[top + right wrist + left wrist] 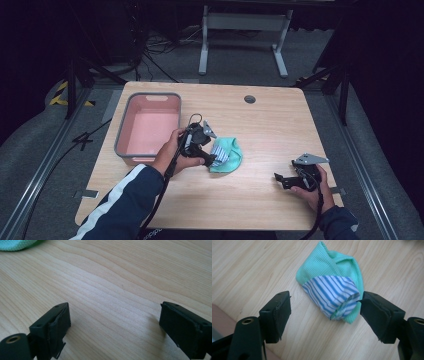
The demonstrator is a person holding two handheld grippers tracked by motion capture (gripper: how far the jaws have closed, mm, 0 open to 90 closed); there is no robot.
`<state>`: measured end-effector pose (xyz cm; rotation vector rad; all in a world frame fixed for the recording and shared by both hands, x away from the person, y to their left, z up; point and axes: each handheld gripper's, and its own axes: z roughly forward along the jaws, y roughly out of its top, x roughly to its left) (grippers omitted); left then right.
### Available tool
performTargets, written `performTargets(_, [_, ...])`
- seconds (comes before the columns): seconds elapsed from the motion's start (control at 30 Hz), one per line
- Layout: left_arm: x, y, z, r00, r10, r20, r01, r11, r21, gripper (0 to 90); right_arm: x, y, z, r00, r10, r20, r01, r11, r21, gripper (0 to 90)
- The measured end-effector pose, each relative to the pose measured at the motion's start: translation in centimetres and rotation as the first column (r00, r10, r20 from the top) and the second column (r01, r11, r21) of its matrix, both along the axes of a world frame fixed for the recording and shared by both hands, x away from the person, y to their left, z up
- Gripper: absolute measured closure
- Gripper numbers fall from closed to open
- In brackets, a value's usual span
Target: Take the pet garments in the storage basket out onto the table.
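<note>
A green cloth (pixel 231 155) lies bunched on the wooden table with a blue-and-white striped cloth (pixel 219 154) tucked against its left side. In the left gripper view the striped cloth (pixel 332 295) sits on the green cloth (pixel 329 263), just ahead of the jaws. My left gripper (pixel 212 159) (pixel 324 312) is open, its right jaw close beside the striped roll and its left jaw apart from it. My right gripper (pixel 281 179) (pixel 113 325) stands open low over bare wood at the table's right front, with a corner of the green cloth (pixel 15 244) far off.
A grey-rimmed pink tub (pixel 150 100) stands at the table's left, just behind my left hand. A round cable hole (pixel 249 99) sits near the far edge. A white desk frame (pixel 244 22) stands on the floor beyond the table.
</note>
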<state>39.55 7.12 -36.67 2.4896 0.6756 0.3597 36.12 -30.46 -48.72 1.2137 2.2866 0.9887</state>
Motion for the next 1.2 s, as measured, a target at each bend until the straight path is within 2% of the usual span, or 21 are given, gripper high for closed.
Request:
performTargets(0.1, [-1.0, 1.1, 0.3, 0.9994, -0.016, 0.030, 0.016, 0.9998, -0.010, 25.0, 0.0, 0.0, 0.0, 1.0000, 0.000, 0.000, 0.000, 1.000, 0.000, 10.4])
performTargets(0.17, [-1.1, 1.4, 0.4, 0.9992, -0.018, 0.034, 0.018, 0.9998, -0.006, 24.9, 0.0, 0.0, 0.0, 1.0000, 0.000, 0.000, 0.000, 1.000, 0.000, 10.4])
performTargets(0.43, [-3.0, 4.3, 0.3, 0.9966, -0.028, 0.078, 0.030, 0.9994, -0.018, 24.8, 0.0, 0.0, 0.0, 1.0000, 0.000, -0.001, 0.000, 1.000, 0.000, 10.4])
performTargets(0.53, [-3.6, 5.3, 0.4, 0.9955, -0.033, 0.089, 0.034, 0.9994, -0.011, 24.6, 0.0, 0.0, 0.0, 1.0000, 0.000, -0.001, 0.000, 1.000, 0.000, 10.4])
performTargets(0.63, [-4.5, 6.4, 0.4, 0.9942, -0.034, 0.102, 0.037, 0.9989, -0.028, 24.1, 0.0, 0.0, 0.0, 1.0000, -0.001, -0.001, 0.001, 1.000, 0.000, 10.4])
performTargets(0.83, [-6.0, 8.1, 0.2, 0.9909, -0.048, 0.126, 0.053, 0.9981, -0.032, 23.8, 0.0, 0.0, 0.0, 1.0000, -0.001, -0.001, 0.001, 1.000, 0.001, 10.4])
performTargets(1.0, [-6.9, 9.3, -0.1, 0.9919, -0.043, 0.119, 0.046, 0.9986, -0.027, 22.1, 0.0, 0.0, 0.0, 1.0000, -0.002, -0.001, 0.002, 1.000, 0.000, 10.4])
performTargets(1.2, [-7.7, 11.1, -1.1, 0.9934, -0.042, 0.107, 0.045, 0.9987, -0.023, 22.0, 0.0, 0.0, 0.0, 1.0000, -0.002, -0.001, 0.002, 1.000, 0.000, 10.4])
